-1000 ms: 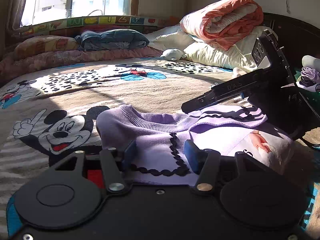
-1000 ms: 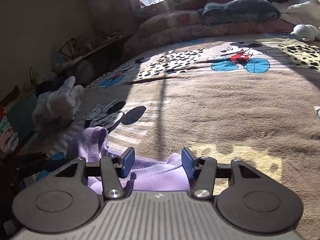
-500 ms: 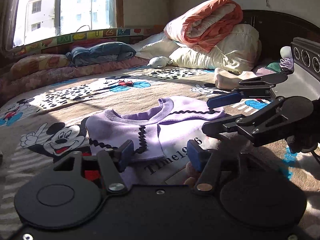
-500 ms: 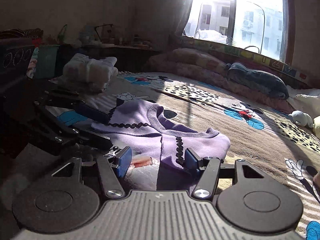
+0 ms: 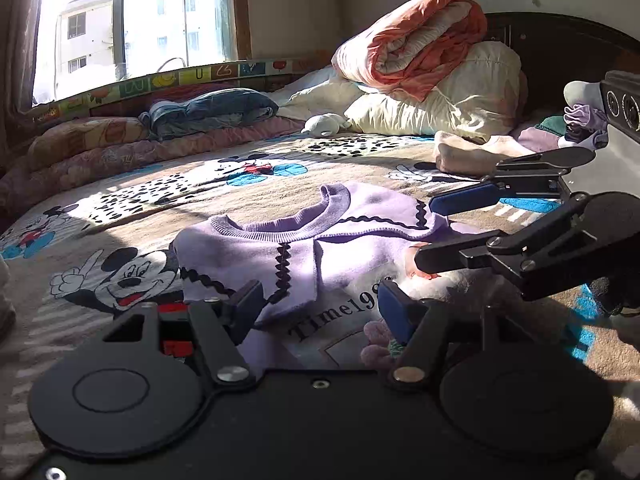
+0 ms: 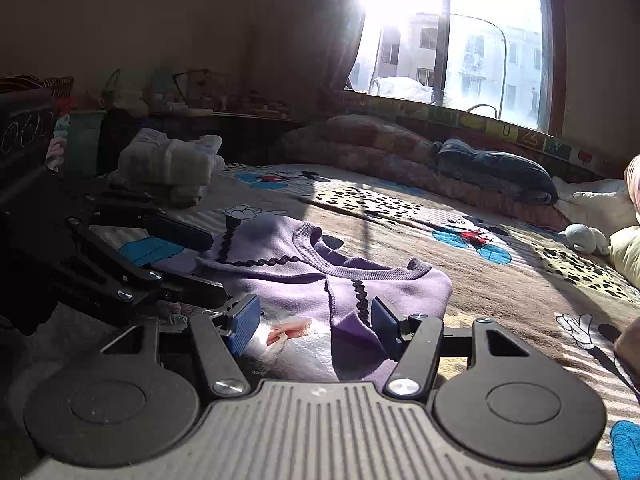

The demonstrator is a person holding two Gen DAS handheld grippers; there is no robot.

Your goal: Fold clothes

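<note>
Both tools are held with jaws spread wide and nothing between them: the left tool [image 5: 318,306] and the right tool [image 6: 316,326] are positioned low over the near part of the purple sweater [image 5: 304,248]. One second earlier the sweater was bunched close against the jaws; it is now laid flat on the bed [image 5: 168,200], sides folded inward, collar away from both tools. The release is judged complete, and a further fold is likely next. In the left view the printed lettering and the stacked quilts [image 5: 416,52] ahead are shown; in the right view a folded pile [image 6: 168,164] beyond the left tool is shown instead.
</note>
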